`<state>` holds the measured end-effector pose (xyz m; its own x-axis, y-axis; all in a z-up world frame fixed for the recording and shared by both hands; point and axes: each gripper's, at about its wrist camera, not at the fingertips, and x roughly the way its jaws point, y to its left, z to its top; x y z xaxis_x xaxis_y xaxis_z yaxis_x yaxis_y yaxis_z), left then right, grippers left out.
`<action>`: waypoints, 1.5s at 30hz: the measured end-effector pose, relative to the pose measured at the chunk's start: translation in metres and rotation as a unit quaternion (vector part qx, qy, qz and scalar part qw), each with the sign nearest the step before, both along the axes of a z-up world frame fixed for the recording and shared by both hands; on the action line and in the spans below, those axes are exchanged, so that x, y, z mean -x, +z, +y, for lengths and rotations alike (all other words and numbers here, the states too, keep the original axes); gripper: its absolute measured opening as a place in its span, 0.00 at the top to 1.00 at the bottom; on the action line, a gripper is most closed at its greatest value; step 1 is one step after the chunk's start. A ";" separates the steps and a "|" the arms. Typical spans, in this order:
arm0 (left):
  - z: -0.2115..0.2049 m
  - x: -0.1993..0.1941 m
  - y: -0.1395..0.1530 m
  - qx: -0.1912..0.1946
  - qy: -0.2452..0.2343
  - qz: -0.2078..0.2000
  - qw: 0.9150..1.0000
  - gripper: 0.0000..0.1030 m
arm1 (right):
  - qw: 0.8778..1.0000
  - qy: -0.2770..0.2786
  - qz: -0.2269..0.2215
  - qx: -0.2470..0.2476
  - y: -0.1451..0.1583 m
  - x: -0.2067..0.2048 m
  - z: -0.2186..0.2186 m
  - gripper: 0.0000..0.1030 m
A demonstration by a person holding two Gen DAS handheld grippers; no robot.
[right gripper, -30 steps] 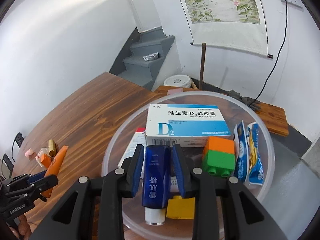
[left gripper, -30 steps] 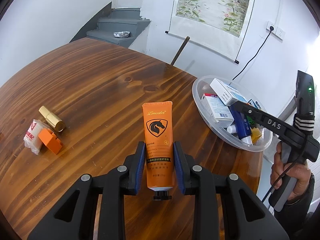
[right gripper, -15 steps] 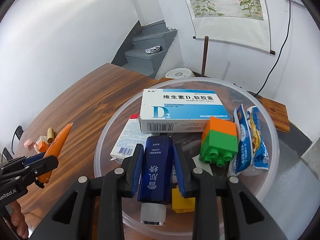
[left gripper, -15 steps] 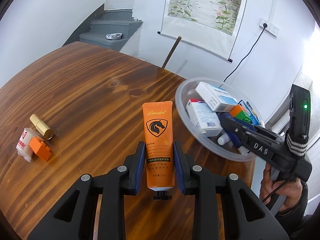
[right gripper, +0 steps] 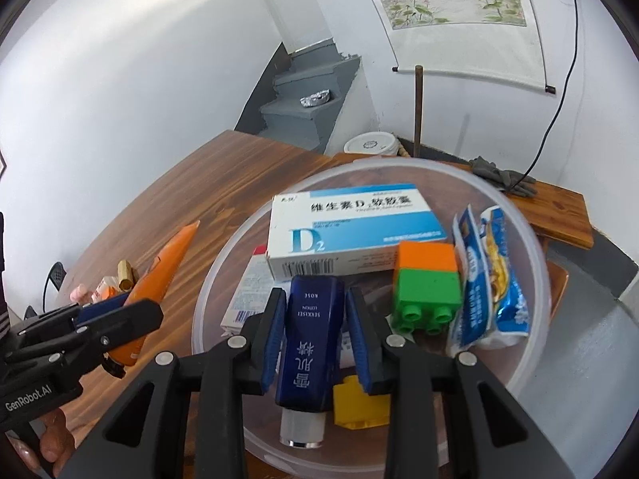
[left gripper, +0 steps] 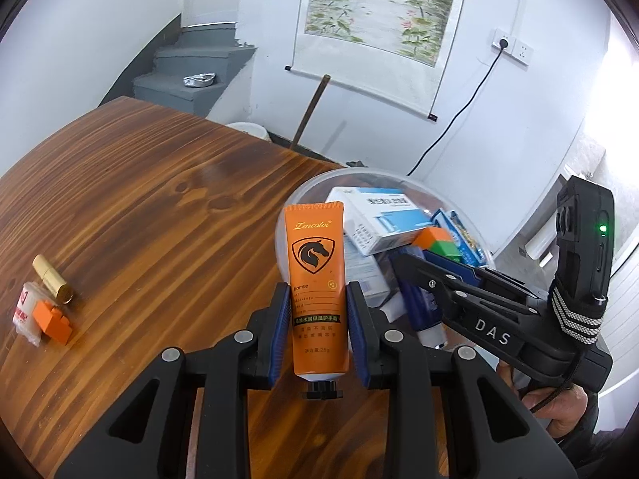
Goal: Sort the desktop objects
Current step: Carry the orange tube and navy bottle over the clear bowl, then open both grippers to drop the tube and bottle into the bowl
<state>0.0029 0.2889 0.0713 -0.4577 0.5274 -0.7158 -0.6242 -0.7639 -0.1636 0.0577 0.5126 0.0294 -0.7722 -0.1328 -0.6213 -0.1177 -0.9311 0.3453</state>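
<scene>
orange tube (left gripper: 315, 275): soft, flat plastic w/ a black horse head in a shield. Black screw cap at the bottom, sealed flat end on top.
left tongs (left gripper: 315, 319): black frame, blue pads. Squeezed tight on the orange tube's lower half.
where tube is: stands up between the left pads, top end in front of the bowl's near rim.
blue bottle (right gripper: 313, 339): dark blue, shiny, hard, boxy w/ a white cap. Silver letters down the front.
right tongs (right gripper: 315, 335): pads sit on both sides of the blue bottle, holding it over the bowl.
bowl (right gripper: 531, 247): clear plastic, round, just ahead of the right tongs.
in bowl: white-blue card box (right gripper: 351, 227), orange-green toy block (right gripper: 427, 283) w/ round studs, yellow block (right gripper: 359, 403), crinkly blue packets (right gripper: 487, 279).
table (left gripper: 139, 215): brown wood, shiny, stripy grain.
left of left tongs: gold tube (left gripper: 52, 279), small orange block (left gripper: 52, 319), white packet (left gripper: 26, 311).
</scene>
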 end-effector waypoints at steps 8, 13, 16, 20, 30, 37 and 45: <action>0.021 0.012 0.000 -0.032 -0.005 -0.017 0.999 0.71 | 0.999 -0.025 0.026 -0.014 0.010 -0.016 0.006 0.62; 0.027 0.030 -0.012 -0.055 0.018 -0.049 0.997 0.70 | 0.999 -0.026 0.028 -0.024 0.012 -0.018 0.008 0.60; 0.026 0.037 -0.020 -0.075 0.012 -0.078 0.994 0.62 | 0.999 -0.027 0.033 -0.028 0.014 -0.019 0.008 0.55; 0.022 0.039 -0.024 -0.074 0.015 -0.079 0.994 0.59 | 0.999 -0.029 0.032 -0.026 0.013 -0.019 0.009 0.54; 0.017 0.027 -0.017 -0.025 0.012 -0.030 0.999 0.59 | 0.999 -0.024 0.031 -0.028 0.013 -0.021 -0.004 0.50; 0.003 0.026 -0.015 -0.014 0.017 -0.020 1.000 0.43 | 0.999 -0.023 0.027 -0.033 0.013 -0.020 -0.016 0.45; -0.037 0.032 -0.010 -0.015 0.050 -0.014 0.999 0.43 | 0.997 -0.018 0.056 -0.055 0.028 -0.022 -0.040 0.45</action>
<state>-0.0290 0.2519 0.0615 -0.4894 0.5014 -0.7135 -0.5406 -0.8165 -0.2029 0.0799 0.4725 0.0569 -0.8402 -0.0388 -0.5409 -0.1187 -0.9601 0.2533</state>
